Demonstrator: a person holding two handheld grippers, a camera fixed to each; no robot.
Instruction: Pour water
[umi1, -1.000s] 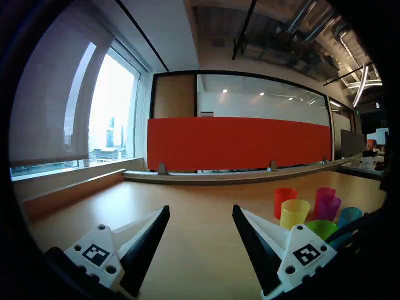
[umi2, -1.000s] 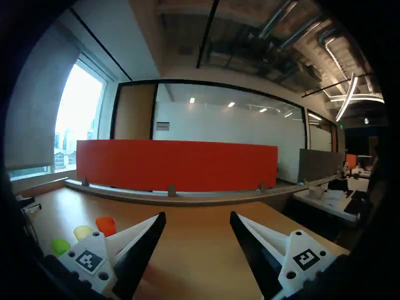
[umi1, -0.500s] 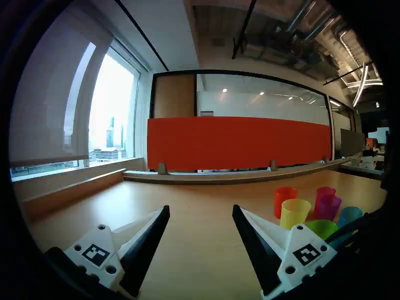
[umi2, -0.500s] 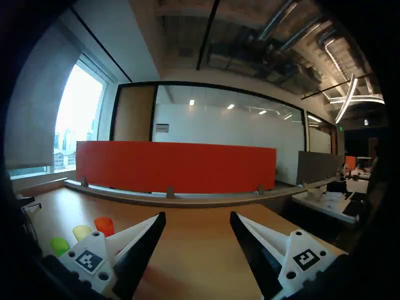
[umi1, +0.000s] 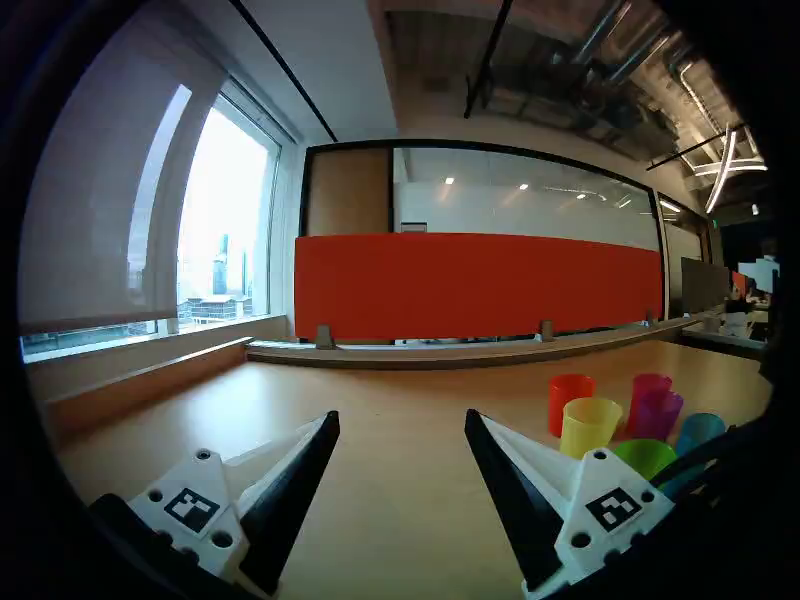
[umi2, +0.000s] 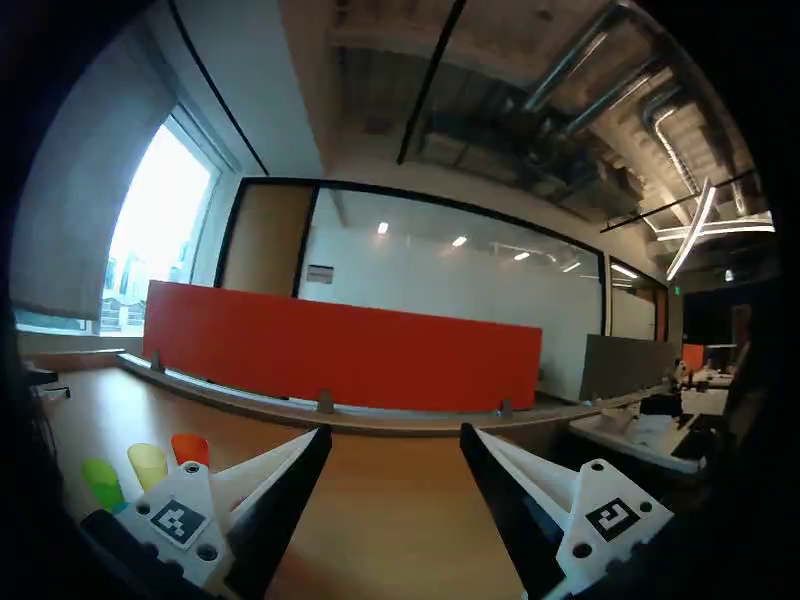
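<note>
Several coloured plastic cups cluster on the wooden table (umi1: 400, 400) at the right of the left gripper view: an orange cup (umi1: 569, 400), a yellow cup (umi1: 588, 424), a magenta cup (umi1: 652, 403), a green cup (umi1: 643, 457) and a blue cup (umi1: 697, 432). My left gripper (umi1: 402, 420) hangs open just above the table, left of the cups, with nothing between its fingers. In the right gripper view the green cup (umi2: 99, 481), yellow cup (umi2: 148, 464) and orange cup (umi2: 187, 448) sit at lower left. My right gripper (umi2: 396, 432) is open and empty, right of them.
A red divider panel (umi1: 470, 285) stands along the table's far edge. A window (umi1: 215, 230) and a wooden ledge (umi1: 140, 385) run along the left. Other desks (umi2: 640, 425) lie off to the right beyond the table.
The right gripper has risen and tilted, so the table and cups sit lower and the horizon slants. The left gripper has stayed still.
</note>
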